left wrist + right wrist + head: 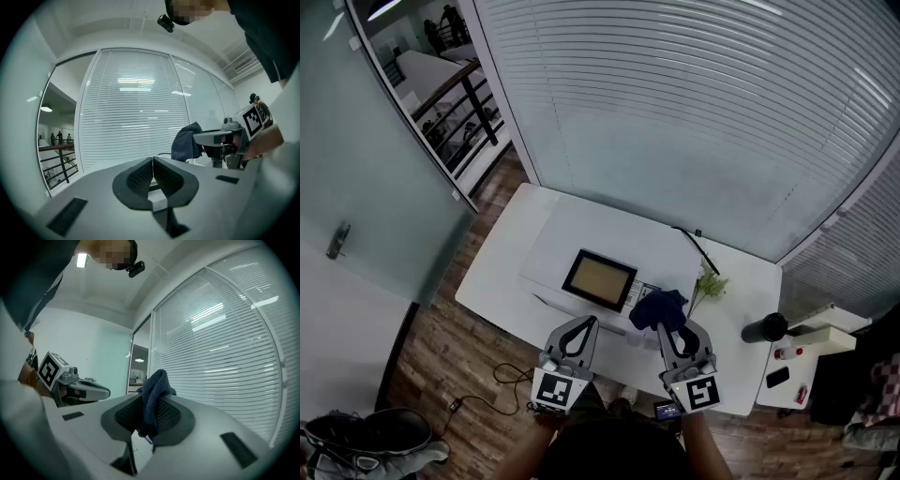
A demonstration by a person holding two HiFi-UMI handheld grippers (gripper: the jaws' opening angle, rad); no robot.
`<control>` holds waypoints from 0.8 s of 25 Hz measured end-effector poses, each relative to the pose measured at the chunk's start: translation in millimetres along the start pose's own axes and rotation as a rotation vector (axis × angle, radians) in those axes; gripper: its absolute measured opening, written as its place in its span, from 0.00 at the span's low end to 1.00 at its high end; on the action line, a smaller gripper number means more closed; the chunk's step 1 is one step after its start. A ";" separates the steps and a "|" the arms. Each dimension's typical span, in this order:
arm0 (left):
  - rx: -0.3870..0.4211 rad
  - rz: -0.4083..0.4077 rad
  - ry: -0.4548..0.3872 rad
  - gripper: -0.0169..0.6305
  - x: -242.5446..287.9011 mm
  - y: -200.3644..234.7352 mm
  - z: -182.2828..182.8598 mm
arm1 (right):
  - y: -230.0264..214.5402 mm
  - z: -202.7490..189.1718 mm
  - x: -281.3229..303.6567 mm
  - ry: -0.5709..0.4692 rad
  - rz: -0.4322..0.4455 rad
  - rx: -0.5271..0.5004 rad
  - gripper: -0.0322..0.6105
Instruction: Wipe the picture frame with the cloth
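Over the near edge of the tabletop, the cloth is clamped between the jaws of the right gripper, the left gripper is held with jaws closed and empty, and the picture frame, lying unbraced just ahead, may be pushed askew if wiped too hard.

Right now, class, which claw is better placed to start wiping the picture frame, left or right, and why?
Likely the right claw: its jaws are shut on the dark blue cloth, which the head view shows close to the picture frame. The left claw is shut and empty.
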State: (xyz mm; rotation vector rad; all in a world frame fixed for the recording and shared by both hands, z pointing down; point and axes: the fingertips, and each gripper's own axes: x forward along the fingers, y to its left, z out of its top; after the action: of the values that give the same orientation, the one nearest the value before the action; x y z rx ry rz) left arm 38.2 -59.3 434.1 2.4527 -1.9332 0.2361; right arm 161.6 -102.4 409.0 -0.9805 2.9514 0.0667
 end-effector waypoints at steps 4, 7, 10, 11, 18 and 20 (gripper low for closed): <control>0.009 -0.015 0.008 0.04 0.3 3.0 -2.4 | -3.8 0.9 4.6 0.005 0.003 -0.020 0.13; 0.045 -0.040 0.027 0.04 1.0 9.9 -3.8 | -6.0 1.4 10.5 0.026 0.025 -0.041 0.13; 0.084 -0.084 0.057 0.04 5.0 25.5 -10.0 | -10.4 2.3 24.1 0.056 0.062 -0.086 0.15; 0.090 -0.105 0.069 0.06 7.7 31.1 -12.1 | -12.5 2.2 29.4 0.074 0.076 -0.110 0.15; 0.216 -0.321 0.182 0.27 29.2 64.1 -24.7 | -13.9 -11.5 82.2 0.266 0.211 -0.325 0.16; 0.242 -0.394 0.210 0.27 34.0 70.3 -30.4 | -14.6 -22.4 91.5 0.328 0.223 -0.378 0.16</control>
State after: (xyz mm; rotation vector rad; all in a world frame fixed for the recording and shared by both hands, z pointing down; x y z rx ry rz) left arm -25.5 -105.8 462.4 2.7546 -1.3764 0.7187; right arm 96.7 -169.9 426.9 -0.7424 3.4243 0.5367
